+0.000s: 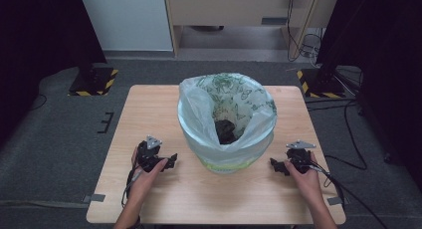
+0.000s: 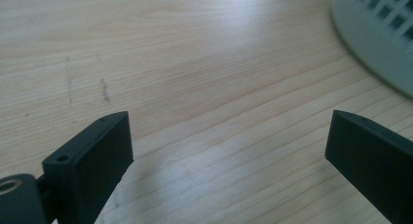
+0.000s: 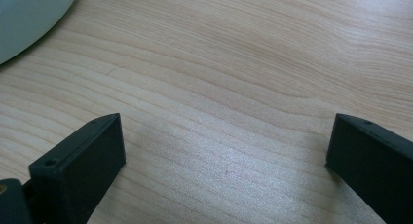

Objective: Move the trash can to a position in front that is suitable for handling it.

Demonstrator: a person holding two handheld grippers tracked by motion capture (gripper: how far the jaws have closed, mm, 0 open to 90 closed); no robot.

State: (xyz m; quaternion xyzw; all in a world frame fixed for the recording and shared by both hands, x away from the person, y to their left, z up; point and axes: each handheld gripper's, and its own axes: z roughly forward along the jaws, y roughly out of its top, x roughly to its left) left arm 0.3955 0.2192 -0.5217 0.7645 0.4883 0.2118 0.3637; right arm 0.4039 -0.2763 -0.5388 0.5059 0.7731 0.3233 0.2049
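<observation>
Bin: pale green slatted basket (image 1: pixel 226 159) w/ clear printed bag liner (image 1: pixel 226 97), centre of the high view, standing on the wood table (image 1: pixel 149 104). Something dark inside at the bottom (image 1: pixel 226 129), can't tell what.
L gripper (image 1: pixel 170 163): lower left of centre in high view, held in left hand (image 1: pixel 144 179), just beside the bin's left side, not touching. Jaws wide apart, nothing between; bare wood under them in left gripper view, bin wall at upper right (image 2: pixel 380 34).
R gripper (image 1: pixel 276 166): lower right in high view, in right hand (image 1: pixel 307 181), near the bin's right side. Jaws wide apart, holding nothing; bin edge at upper left (image 3: pixel 29 9) of right gripper view.
Floor: grey carpet (image 1: pixel 50 139), cables (image 1: pixel 348 139) at right.
</observation>
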